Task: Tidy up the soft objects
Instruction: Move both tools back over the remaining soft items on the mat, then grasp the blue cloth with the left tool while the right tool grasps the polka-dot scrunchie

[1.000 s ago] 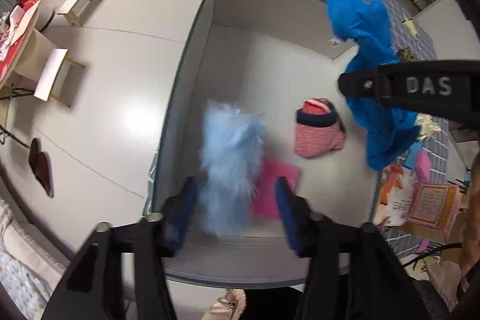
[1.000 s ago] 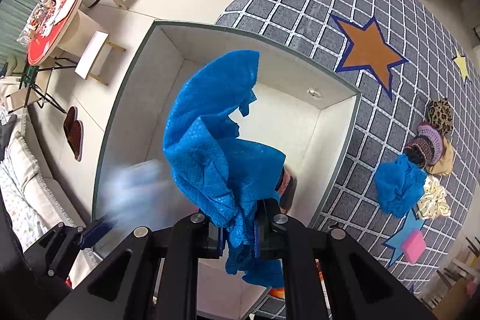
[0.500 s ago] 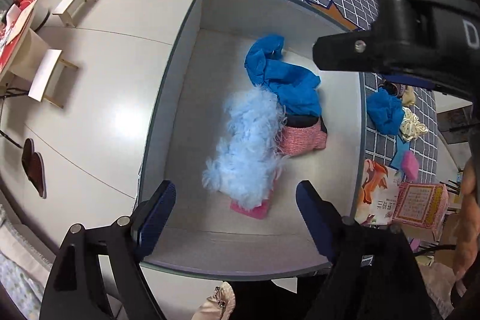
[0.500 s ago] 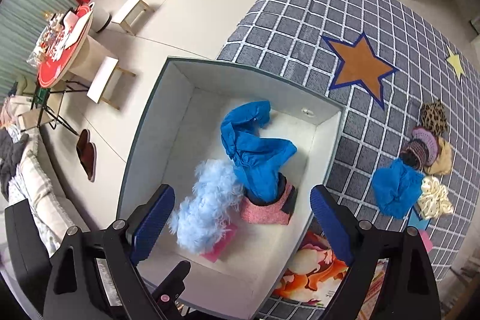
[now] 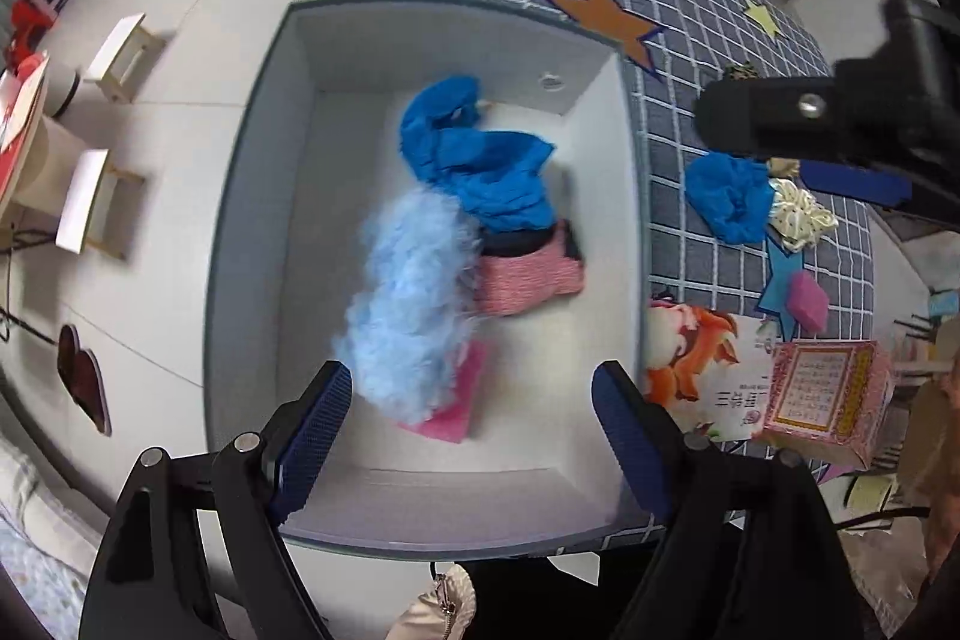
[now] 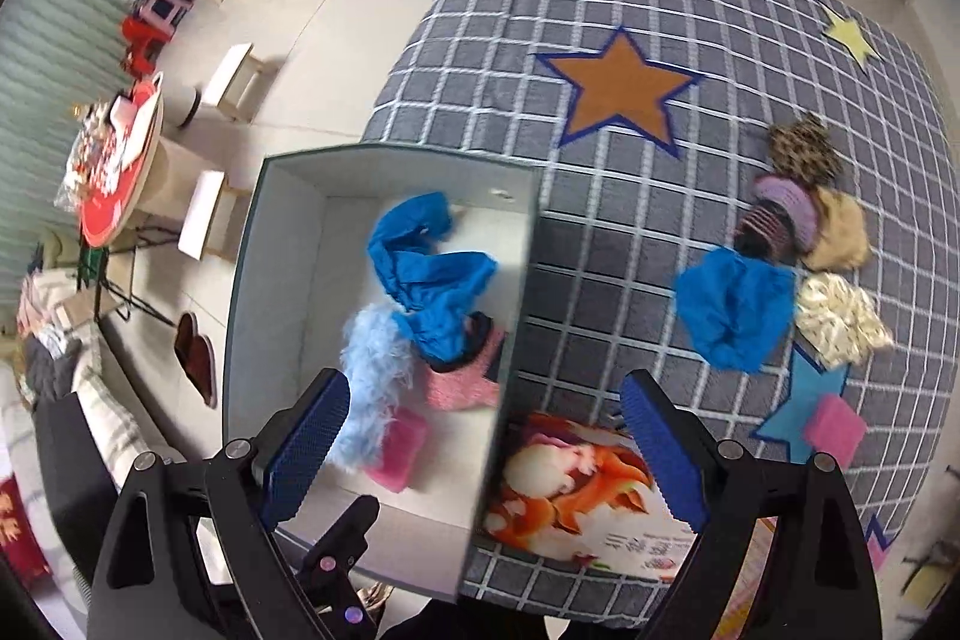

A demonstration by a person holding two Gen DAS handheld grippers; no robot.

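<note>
A white open box [image 5: 252,196] [image 6: 240,280] holds a blue cloth [image 5: 480,166] [image 6: 432,274], a fluffy light-blue piece [image 5: 408,316] [image 6: 372,370], a pink knit hat [image 5: 528,274] [image 6: 462,382] and a pink sponge [image 5: 450,412] [image 6: 396,448]. My left gripper [image 5: 468,436] is open and empty above the box's near end. My right gripper [image 6: 486,454] is open and empty over the box's right wall. On the checked rug [image 6: 600,10] lie another blue cloth [image 6: 732,310] [image 5: 726,202], a cream cloth [image 6: 840,316], knit hats [image 6: 780,220] and a pink sponge [image 6: 834,430].
A picture book [image 6: 576,490] [image 5: 702,358] and a pink box [image 5: 822,394] lie right of the white box. Small white stools [image 6: 216,214] and a round red table [image 6: 120,166] stand on the tiled floor to the left.
The right gripper let go of the blue cloth, which now lies in the box, and drew back and to the right. The left gripper opened, dropped the fluffy piece into the box and rose.
</note>
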